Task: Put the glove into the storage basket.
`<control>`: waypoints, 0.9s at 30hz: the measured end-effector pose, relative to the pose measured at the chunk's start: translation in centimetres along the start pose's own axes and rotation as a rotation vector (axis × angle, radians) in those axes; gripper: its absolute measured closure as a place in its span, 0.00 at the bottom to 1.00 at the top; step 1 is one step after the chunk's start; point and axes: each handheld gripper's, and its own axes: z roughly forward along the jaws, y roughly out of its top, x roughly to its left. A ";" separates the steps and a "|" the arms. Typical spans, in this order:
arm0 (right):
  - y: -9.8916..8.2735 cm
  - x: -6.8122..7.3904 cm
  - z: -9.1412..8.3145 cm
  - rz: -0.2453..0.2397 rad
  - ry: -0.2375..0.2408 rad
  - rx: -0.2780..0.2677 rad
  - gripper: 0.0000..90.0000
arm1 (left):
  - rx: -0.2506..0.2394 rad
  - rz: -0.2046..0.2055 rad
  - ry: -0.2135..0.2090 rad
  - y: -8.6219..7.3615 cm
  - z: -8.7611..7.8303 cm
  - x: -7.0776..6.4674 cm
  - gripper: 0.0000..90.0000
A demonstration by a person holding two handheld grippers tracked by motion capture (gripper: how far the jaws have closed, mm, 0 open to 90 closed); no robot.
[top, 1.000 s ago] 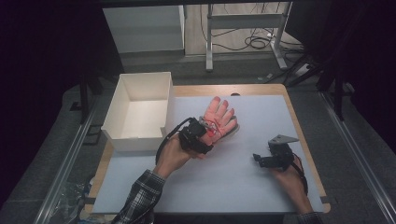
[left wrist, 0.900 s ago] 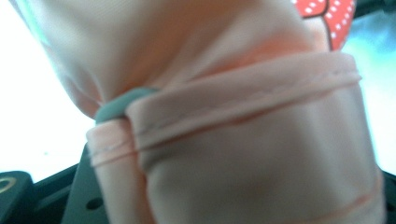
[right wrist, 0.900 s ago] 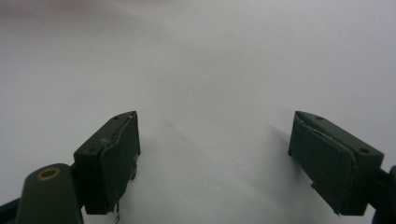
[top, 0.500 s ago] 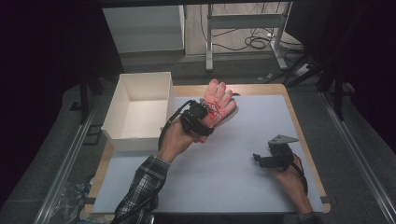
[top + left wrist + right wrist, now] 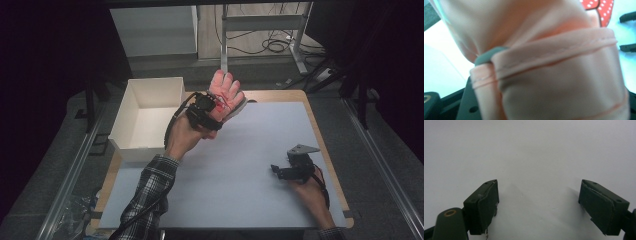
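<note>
A pink glove (image 5: 228,93) with red markings hangs in the air above the back of the table, fingers pointing up and away. My left gripper (image 5: 212,107) is shut on its cuff end. In the left gripper view the pink cuff fabric (image 5: 554,75) presses close to the camera and hides the jaws, with a red, white-dotted patch (image 5: 599,7) at the top right. My right gripper (image 5: 276,170) rests low on the table's right side. Its jaws stand wide apart over bare white surface, with nothing between them (image 5: 539,192).
An open white box (image 5: 131,149) stands at the table's left edge, beside the raised glove. A pale mat (image 5: 250,165) covers the wooden table. Metal frame legs and cables lie on the floor beyond the far edge.
My left hand has lifted the glove off the mat and carried it up and toward the far edge. The right gripper has stayed where it was.
</note>
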 end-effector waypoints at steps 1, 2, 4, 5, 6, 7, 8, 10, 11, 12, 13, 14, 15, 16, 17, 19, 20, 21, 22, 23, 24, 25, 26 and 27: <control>0.0 0.0 0.0 0.001 0.001 0.000 0.19 | -0.006 -0.012 0.008 0.1 -0.3 0.4 0.46; 0.0 0.0 0.0 0.002 0.001 0.000 0.19 | -0.005 -0.017 0.016 0.1 -0.5 0.8 0.46; 0.0 0.0 0.0 0.000 0.000 0.000 0.19 | -0.010 -0.025 0.020 0.1 -0.7 1.0 0.46; 0.0 0.0 0.0 0.001 0.001 0.001 0.19 | -0.013 -0.033 0.032 0.2 -0.9 1.4 0.46; 0.0 0.0 0.0 0.001 0.001 0.000 0.19 | -0.018 -0.041 0.035 0.2 -1.1 1.6 0.46; 0.0 0.0 0.0 0.000 0.000 0.000 0.19 | -0.029 -0.057 0.048 0.2 -1.6 2.2 0.46; 0.0 0.0 0.0 0.000 0.000 0.000 0.19 | -0.029 -0.057 0.048 0.2 -1.6 2.2 0.46; 0.0 0.0 0.0 0.000 0.000 0.000 0.19 | -0.038 -0.072 0.066 0.2 -2.0 2.8 0.46; 0.0 0.0 0.0 0.001 0.001 0.000 0.19 | -0.043 -0.085 0.085 0.1 -2.6 3.4 0.46; 0.0 0.0 0.0 0.001 0.001 0.000 0.19 | -0.043 -0.085 0.085 0.1 -2.6 3.4 0.46; 0.0 0.0 0.0 0.001 0.000 0.000 0.19 | -0.052 -0.100 0.107 0.0 -3.1 4.0 0.46; 0.0 0.0 0.0 0.001 0.000 0.000 0.19 | -0.052 -0.100 0.107 0.0 -3.1 4.0 0.46; 0.0 0.0 0.0 0.001 0.000 0.000 0.19 | -0.060 -0.111 0.120 -0.1 -3.5 4.4 0.46; 0.0 0.0 0.0 0.001 0.000 0.000 0.19 | -0.062 -0.119 0.130 -0.2 -3.8 4.8 0.46; 0.0 0.0 0.0 0.002 0.001 0.000 0.19 | -0.068 -0.127 0.141 -0.3 -4.0 5.1 0.46; 0.0 0.0 0.0 0.002 0.000 0.001 0.19 | -0.073 -0.143 0.158 -0.5 -4.6 5.8 0.46; 0.0 0.0 0.0 0.002 0.001 0.000 0.19 | -0.073 -0.159 0.179 -0.9 -5.1 6.6 0.46; 0.0 0.0 0.0 0.002 0.001 0.001 0.19 | -0.076 -0.169 0.187 -1.0 -5.3 6.9 0.46; 0.0 0.0 0.0 0.002 0.001 0.001 0.19 | -0.076 -0.169 0.187 -1.0 -5.3 6.9 0.46; 0.0 0.0 0.0 0.000 0.000 0.000 0.19 | -0.074 -0.183 0.211 -1.5 -5.9 7.7 0.45; 0.0 0.0 0.0 0.002 0.001 0.000 0.19 | -0.073 -0.191 0.218 -1.7 -6.0 8.0 0.45; 0.0 0.0 0.0 0.000 -0.001 0.000 0.19 | -0.072 -0.205 0.231 -2.0 -6.2 8.5 0.45; 0.0 0.0 0.0 0.000 0.000 0.000 0.19 | -0.073 -0.212 0.238 -2.2 -6.3 8.8 0.45; 0.0 0.0 0.0 0.001 0.000 0.000 0.19 | -0.071 -0.224 0.248 -2.6 -6.5 9.2 0.45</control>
